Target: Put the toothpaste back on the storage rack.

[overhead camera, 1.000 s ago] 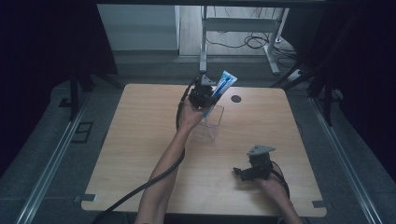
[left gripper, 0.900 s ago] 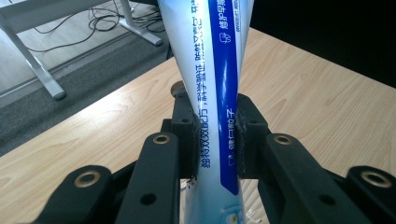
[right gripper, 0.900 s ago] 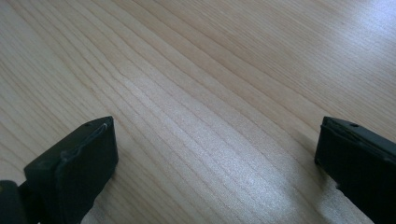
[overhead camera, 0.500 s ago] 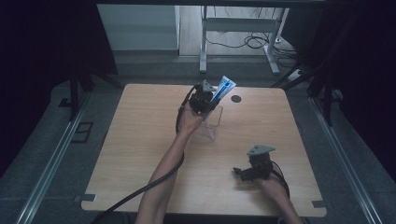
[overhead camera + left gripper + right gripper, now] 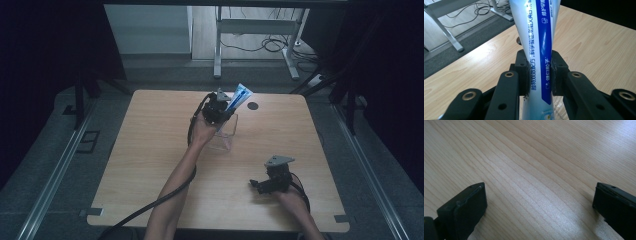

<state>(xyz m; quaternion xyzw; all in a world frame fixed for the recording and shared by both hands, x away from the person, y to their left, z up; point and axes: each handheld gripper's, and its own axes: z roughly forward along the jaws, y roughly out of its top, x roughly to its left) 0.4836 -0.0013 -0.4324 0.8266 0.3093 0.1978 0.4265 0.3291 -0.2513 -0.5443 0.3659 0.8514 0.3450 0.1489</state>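
Note:
A white and blue toothpaste tube (image 5: 240, 96) (image 5: 537, 37) stands tilted above a clear plastic box (image 5: 224, 136) near the middle of the table's far half. My left gripper (image 5: 221, 108) (image 5: 539, 68) is shut on the tube, with both pads pressing its sides. The tube's lower end points down into the box, whose rim shows beneath the jaws in the left gripper view. My right gripper (image 5: 256, 184) (image 5: 539, 202) rests low over the wooden table near the front right. Its jaws stand wide open with bare wood between them.
The light wooden table (image 5: 150, 150) has a black round grommet (image 5: 253, 105) at its far side, right of the tube. Beyond the far edge stand desk legs and cables on the floor (image 5: 260, 45). A cable trails from the left gripper along the forearm (image 5: 165, 195).
The left gripper and the tube have dipped slightly toward the clear box. The right gripper has stayed where it was.

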